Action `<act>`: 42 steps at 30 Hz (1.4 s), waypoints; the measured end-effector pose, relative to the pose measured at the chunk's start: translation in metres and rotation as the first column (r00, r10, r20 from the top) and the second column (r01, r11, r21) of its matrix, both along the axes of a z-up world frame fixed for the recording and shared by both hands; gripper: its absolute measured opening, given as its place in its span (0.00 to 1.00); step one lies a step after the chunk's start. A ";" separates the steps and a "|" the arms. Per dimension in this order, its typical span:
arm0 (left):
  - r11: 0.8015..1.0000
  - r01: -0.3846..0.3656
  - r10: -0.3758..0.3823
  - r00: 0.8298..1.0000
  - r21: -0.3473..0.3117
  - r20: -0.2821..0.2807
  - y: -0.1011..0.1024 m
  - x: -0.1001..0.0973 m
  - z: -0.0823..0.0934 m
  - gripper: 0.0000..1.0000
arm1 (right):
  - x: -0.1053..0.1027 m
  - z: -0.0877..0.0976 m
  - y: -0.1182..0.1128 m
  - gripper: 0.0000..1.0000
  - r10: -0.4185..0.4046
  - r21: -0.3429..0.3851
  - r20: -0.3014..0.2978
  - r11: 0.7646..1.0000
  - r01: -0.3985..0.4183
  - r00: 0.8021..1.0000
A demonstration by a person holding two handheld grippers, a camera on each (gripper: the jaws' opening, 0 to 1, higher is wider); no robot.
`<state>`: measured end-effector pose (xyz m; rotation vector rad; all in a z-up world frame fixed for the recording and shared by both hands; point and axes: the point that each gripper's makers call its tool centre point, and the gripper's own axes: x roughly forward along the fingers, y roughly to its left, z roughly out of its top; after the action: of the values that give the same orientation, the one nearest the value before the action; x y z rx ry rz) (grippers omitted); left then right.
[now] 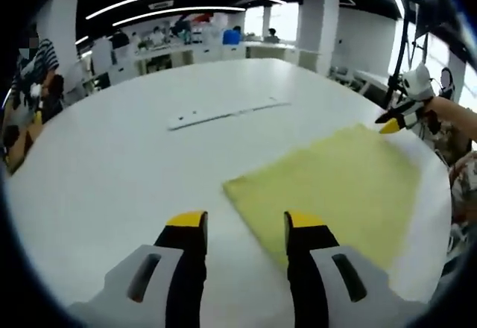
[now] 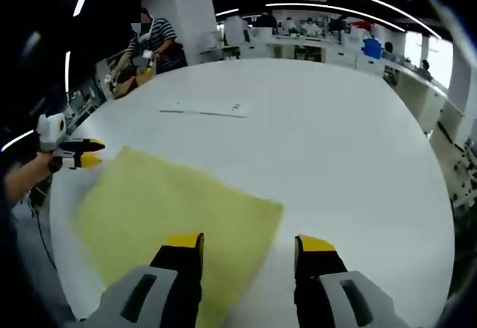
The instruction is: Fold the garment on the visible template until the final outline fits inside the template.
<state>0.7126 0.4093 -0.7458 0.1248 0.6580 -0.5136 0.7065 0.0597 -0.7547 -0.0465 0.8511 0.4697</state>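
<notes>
Two grippers over a big white table (image 1: pixel 112 164), one yellow garment (image 1: pixel 335 186) spread flat on it. Left gripper (image 1: pixel 244 227) low over the near edge, jaws apart and gripping nothing, yellow tips bare, the right-hand tip just over the cloth's corner. Garment lying toward the right of the left gripper view, folded to a rough rectangle, edges fairly straight. Right gripper (image 1: pixel 395 119) showing at the far corner of the cloth, tips close together and right at the fabric's edge; pinching it or only touching, hard to tell at that size. Over in the right gripper view, right gripper (image 2: pixel 250 246) also with jaws wide, nothing between them, left tip above the garment (image 2: pixel 179 209), right tip over bare table (image 2: pixel 358 164). Left gripper (image 2: pixel 78 154) seen at the far left corner of the cloth, held by a hand (image 2: pixel 30 171). Pale flat strip (image 1: pixel 223 112) lying further out on the table, well apart from the garment; possibly the template, too faint to be sure. Person in a striped top (image 2: pixel 153 41) standing beyond the table's far edge
</notes>
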 end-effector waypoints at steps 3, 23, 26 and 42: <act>1.000 0.006 -0.006 1.000 -0.024 -0.005 -0.002 -0.011 0.002 0.42 | -0.012 0.004 0.002 0.52 0.019 0.013 0.000 1.000 -0.019 1.000; 0.990 0.124 -0.127 0.991 -0.069 -0.035 -0.010 -0.082 -0.003 0.51 | -0.086 -0.001 0.000 0.65 0.094 0.071 -0.050 0.993 -0.090 0.994; 0.989 0.129 -0.132 0.990 -0.071 -0.041 -0.010 -0.091 -0.005 0.50 | -0.094 -0.002 0.000 0.64 0.098 0.075 -0.048 0.993 -0.094 0.994; 0.983 0.104 -0.125 0.982 -0.150 -0.140 -0.013 -0.118 -0.026 0.33 | -0.123 -0.015 0.000 0.45 0.111 0.072 -0.059 0.992 -0.106 0.992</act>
<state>0.5945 0.3962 -0.7719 -0.0102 0.7608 -0.6839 0.5834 0.0598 -0.7698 -0.0148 0.8963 0.6049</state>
